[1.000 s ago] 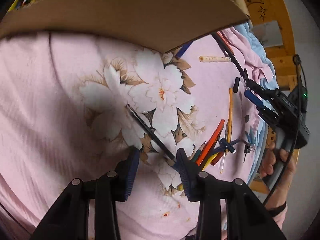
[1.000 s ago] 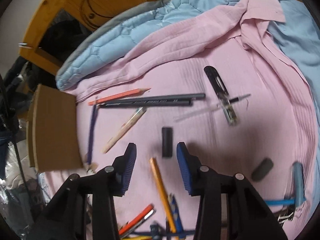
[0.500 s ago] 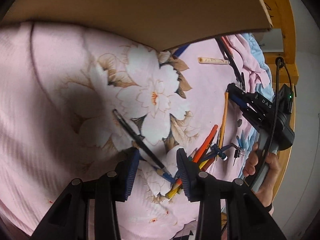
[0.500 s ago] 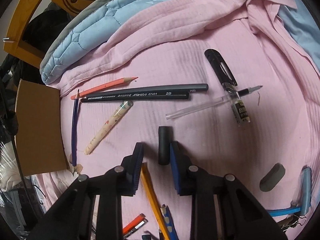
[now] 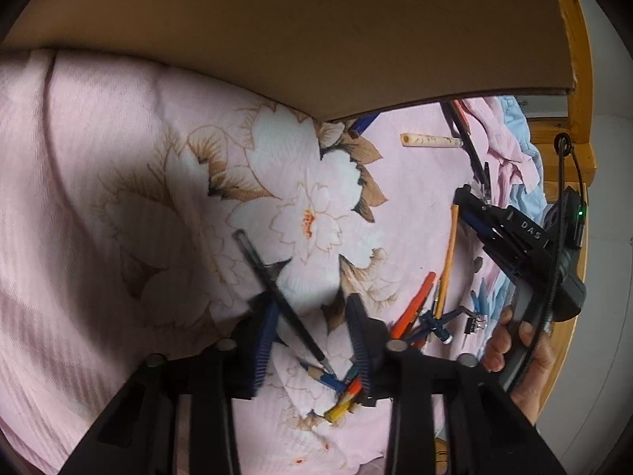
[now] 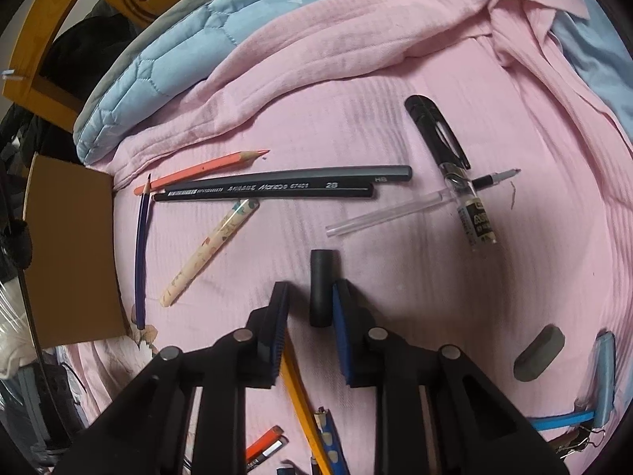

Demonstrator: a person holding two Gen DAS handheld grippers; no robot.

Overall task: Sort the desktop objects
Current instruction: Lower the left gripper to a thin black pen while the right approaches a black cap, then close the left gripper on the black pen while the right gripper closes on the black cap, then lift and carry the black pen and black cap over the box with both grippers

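Right tool [image 6: 308, 316] closing around black cap [image 6: 322, 289] on pink sheet [image 6: 395, 118], one pad touching; left tool [image 5: 312, 340] closing astride black pen [image 5: 277, 293]. Risk: off-centre squeeze flicks cap away.

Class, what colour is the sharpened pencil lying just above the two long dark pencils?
Coral orange, the sharpened wooden pencil; clearest in the right wrist view.
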